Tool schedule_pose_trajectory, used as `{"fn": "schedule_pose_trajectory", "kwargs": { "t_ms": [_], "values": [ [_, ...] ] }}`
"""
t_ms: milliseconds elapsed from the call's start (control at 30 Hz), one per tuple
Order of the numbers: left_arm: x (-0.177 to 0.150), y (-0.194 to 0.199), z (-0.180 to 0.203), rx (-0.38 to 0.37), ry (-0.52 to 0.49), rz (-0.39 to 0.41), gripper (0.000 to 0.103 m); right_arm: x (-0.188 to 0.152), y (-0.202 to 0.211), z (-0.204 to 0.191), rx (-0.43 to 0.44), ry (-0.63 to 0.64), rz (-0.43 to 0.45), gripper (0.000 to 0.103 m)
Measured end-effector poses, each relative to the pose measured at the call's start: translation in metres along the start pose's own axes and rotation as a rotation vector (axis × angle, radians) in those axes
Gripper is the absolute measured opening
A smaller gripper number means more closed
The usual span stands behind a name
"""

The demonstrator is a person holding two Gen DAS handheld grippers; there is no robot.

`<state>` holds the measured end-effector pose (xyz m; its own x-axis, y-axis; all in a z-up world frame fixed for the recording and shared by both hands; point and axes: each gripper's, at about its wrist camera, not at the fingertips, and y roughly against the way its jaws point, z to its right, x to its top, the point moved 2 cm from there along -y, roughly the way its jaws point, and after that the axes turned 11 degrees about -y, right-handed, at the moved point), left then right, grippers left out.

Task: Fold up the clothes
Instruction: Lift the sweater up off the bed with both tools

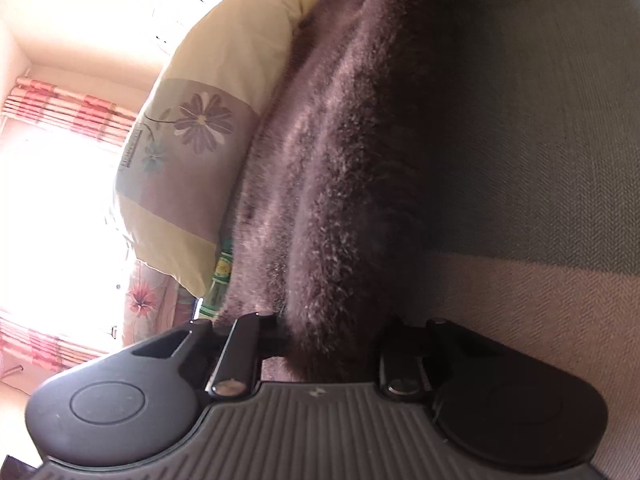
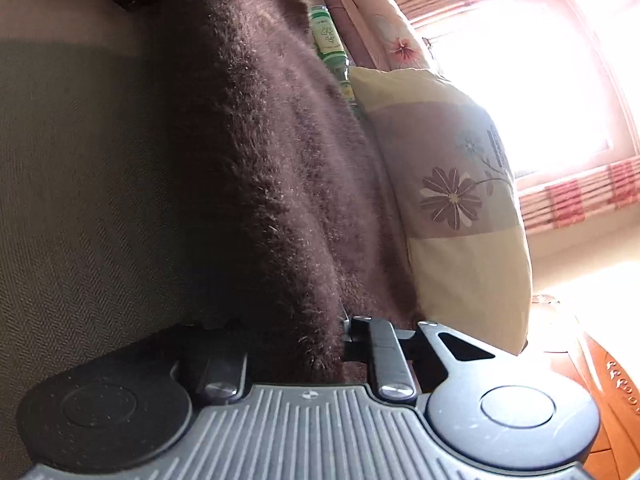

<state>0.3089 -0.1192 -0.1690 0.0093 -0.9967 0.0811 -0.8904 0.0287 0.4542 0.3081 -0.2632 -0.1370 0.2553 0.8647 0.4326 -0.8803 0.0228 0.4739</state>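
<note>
Left gripper (image 1: 324, 344): the fuzzy dark-brown sweater (image 1: 320, 168) runs straight in between its fingers at the lower centre of the left wrist frame. Fingers stand fairly wide, with fabric filling the gap. They look closed on a thick bunch of knit, though the contact itself is hidden by pile.

Right gripper (image 2: 296, 344): same picture, mirrored. Sweater enters the gap at lower centre of the right wrist frame. Fingers partly spread, and cloth fills the space, so I judge it held here too.

Outward: from each gripper the sweater stretches away as one long band toward the top of the frame, where a dark piece of the other tool shows (upper right in the left view, upper left in the right). So the two grippers face each other along the garment's long axis, one at each end. Neither is nearer; each has its own end.

Band looks lifted and taut, on edge rather than flat. To one side is the grey woven bed surface (image 1: 540, 160). To the other are a floral pillow (image 1: 192, 152), a green bottle (image 2: 328, 44) and a bright window (image 2: 520, 64).

Judgement: the next fold turns on this end-to-end line. It could be a spread before laying flat or a carry mid-fold; the views fit both.
</note>
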Motion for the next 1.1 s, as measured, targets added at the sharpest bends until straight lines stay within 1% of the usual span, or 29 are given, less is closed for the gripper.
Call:
{"fn": "schedule_pose_trajectory", "kwargs": {
  "t_ms": [100,233,400,533,667,867,933,1100],
  "values": [
    [-0.002,0.007,-0.007,0.003,0.011,0.021,0.018,0.002,0.008,0.004,0.011,0.005,0.002,0.019],
    [-0.007,0.025,-0.012,-0.014,0.037,0.047,0.017,0.004,0.024,0.004,0.04,-0.006,0.005,0.019],
    [-0.011,0.061,-0.004,-0.038,0.025,0.055,0.017,0.002,0.068,-0.013,0.084,0.011,-0.009,0.019],
    [-0.011,0.1,0.004,-0.081,0.049,0.064,0.017,-0.004,0.109,-0.03,0.107,0.027,-0.019,0.019],
    [-0.013,0.139,0.017,-0.084,0.036,0.073,0.017,-0.009,0.15,-0.045,0.132,0.012,-0.038,0.019],
    [-0.019,0.177,0.035,-0.083,0.05,0.07,0.017,-0.012,0.197,-0.066,0.144,-0.007,-0.045,0.019],
    [-0.021,0.187,0.043,-0.085,0.051,0.068,0.017,-0.014,0.204,-0.074,0.158,-0.009,-0.057,0.019],
    [-0.025,0.2,0.062,-0.113,0.07,0.058,0.017,-0.014,0.202,-0.084,0.184,-0.039,-0.102,0.02]
  ]
}}
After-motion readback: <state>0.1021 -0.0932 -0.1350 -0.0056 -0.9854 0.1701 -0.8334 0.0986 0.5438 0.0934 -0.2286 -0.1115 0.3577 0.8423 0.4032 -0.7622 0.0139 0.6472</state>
